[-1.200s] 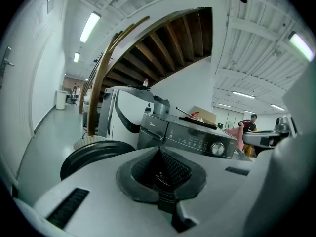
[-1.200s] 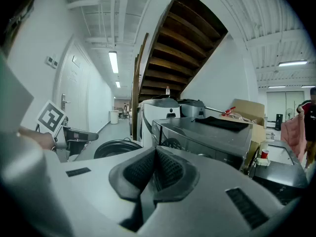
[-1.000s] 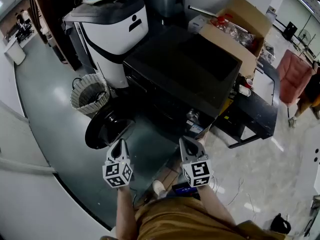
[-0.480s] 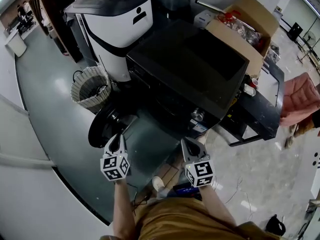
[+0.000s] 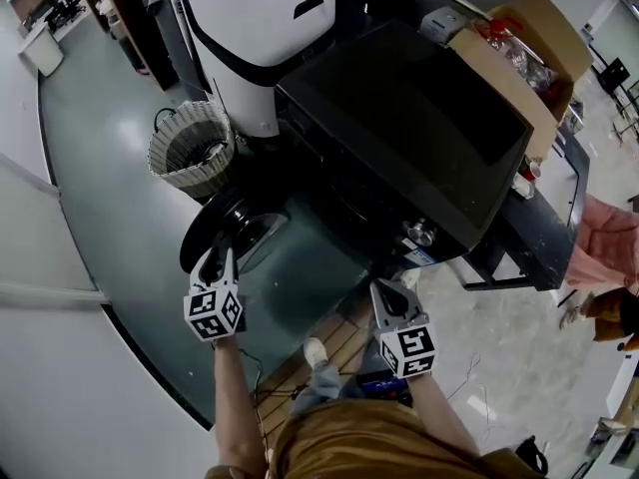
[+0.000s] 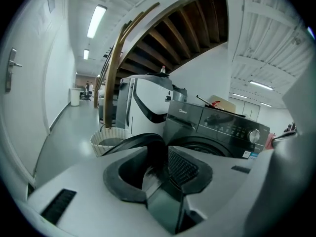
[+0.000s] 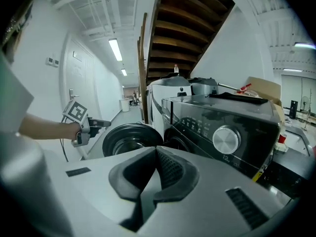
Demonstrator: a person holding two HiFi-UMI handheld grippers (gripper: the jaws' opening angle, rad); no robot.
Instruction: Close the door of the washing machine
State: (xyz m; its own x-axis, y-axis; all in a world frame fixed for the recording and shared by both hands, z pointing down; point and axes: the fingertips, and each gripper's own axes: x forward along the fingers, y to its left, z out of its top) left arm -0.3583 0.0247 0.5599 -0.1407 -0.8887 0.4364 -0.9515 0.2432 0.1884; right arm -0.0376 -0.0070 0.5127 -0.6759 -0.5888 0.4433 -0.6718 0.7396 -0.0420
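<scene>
Black washer at centre, round door swung wide open to its left, low over glossy grey floor. Wicker basket just beyond door, cardboard box far right. Left gripper at door's near rim, jaws just been opening, partly apart, gripping nothing. Right gripper clenched, empty, near washer front.

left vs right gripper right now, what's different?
Left gripper: fingers apart, just been opening, gripping nothing; right gripper: fingers together, empty. Left gripper sits at the rim of the open door; right gripper hangs clear of it, facing the washing machine front. Both point forward and slightly down.
</scene>
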